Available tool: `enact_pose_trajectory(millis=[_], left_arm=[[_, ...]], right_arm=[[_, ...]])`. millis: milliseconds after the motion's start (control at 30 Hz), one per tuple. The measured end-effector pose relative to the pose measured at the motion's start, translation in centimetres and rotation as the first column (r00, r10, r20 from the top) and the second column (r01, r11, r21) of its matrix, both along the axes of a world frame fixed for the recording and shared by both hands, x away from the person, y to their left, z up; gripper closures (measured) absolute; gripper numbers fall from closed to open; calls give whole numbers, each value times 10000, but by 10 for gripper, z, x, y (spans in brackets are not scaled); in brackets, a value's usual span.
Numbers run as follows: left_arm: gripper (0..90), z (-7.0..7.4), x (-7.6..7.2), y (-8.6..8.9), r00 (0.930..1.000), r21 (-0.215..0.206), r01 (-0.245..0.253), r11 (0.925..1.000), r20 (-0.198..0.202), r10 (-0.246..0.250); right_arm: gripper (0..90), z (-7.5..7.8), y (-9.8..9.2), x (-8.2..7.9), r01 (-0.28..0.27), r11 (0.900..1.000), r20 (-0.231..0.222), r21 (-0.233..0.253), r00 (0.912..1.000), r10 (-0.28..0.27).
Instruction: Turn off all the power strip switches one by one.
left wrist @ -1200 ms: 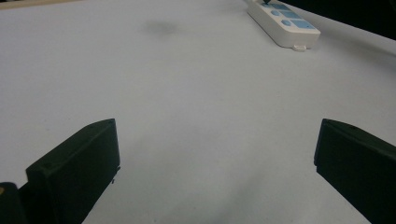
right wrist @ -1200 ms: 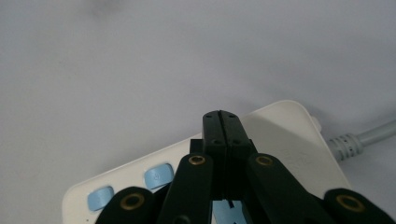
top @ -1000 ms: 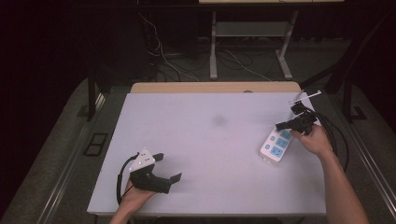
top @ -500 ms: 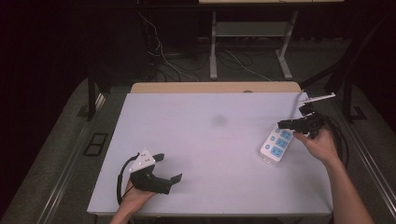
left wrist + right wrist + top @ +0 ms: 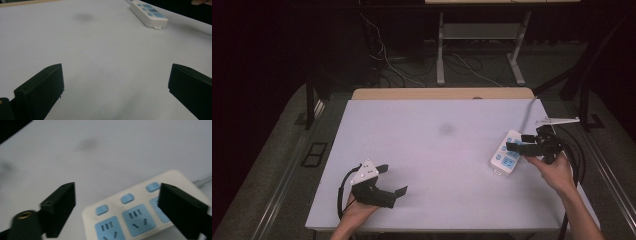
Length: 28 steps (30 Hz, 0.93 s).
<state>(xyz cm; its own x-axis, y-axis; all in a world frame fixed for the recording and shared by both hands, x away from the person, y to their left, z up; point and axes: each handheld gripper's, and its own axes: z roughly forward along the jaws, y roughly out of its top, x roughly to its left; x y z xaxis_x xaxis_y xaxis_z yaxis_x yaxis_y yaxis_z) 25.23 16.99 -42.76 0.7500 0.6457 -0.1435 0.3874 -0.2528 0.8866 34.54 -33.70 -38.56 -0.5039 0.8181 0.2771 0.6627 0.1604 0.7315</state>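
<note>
Right gripper [image 5: 523, 145]: held by right hand [image 5: 555, 170], forearm entering from bottom-right of high view and angled toward surface's right edge. Jaws point left across the power strip [image 5: 507, 156], hovering over it; spread wide, holding nothing. Contact w/ strip: cannot tell.

Left gripper [image 5: 391, 181]: held by left hand [image 5: 357, 207] at near-left corner of the surface [image 5: 432, 150], low over it, jaws pointing right, spread wide, empty.

Power strip: white w/ blue sockets and buttons, lies flat near right edge of surface, long axis slanting from near-left to far-right; grey cord runs off its far end toward far-right corner.

View differences: right gripper view gives close detail, power strip [image 5: 140, 215] between and below its two jaws, three blue buttons and socket faces legible; slightly blurred. Left gripper view shows power strip [image 5: 148, 13] far off across bare surface, well apart from left gripper's jaws, plus a faint dark smudge [image 5: 83, 17] on the surface. High view places the smudge [image 5: 446, 129] mid-surface toward far edge.

Surroundings: wooden strip along far edge; black cables loop off right edge by right hand; metal table frame and floor cables beyond. No obstruction betw. either gripper and strip.
</note>
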Motion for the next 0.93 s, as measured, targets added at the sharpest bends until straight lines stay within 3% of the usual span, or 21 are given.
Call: enact_pose_trajectory(millis=[67, 100, 133, 400, 733, 933], left_arm=[[0, 0, 0, 0, 10000, 17, 9, 10000, 6, -9], [0, 0, 0, 0, 10000, 20, 5, 10000, 9, -5], [0, 0, 0, 0, 10000, 25, 16, 10000, 12, -16], [0, 0, -1, 0, 10000, 38, 27, 10000, 9, -27], [0, 0, -1, 0, 10000, 36, 16, 10000, -14, -16], [0, 0, 0, 0, 10000, 32, 17, 10000, -59, -17]], right_arm=[[98, -1, 2, -8, -117, 9997, 146, 198, 9998, 114], [22, -1, 4, -12, -177, 9994, 191, 302, 9997, 171], [4, -2, 6, -16, -321, 9988, 177, 368, 9993, 315], [4, -9, 17, -46, -1009, 9906, 393, 924, 9944, 976], [4, -24, 23, -79, -1268, 9858, 614, 1100, 9908, 1206], [4, -31, 26, -90, -1548, 9816, 752, 1114, 9863, 1470]])
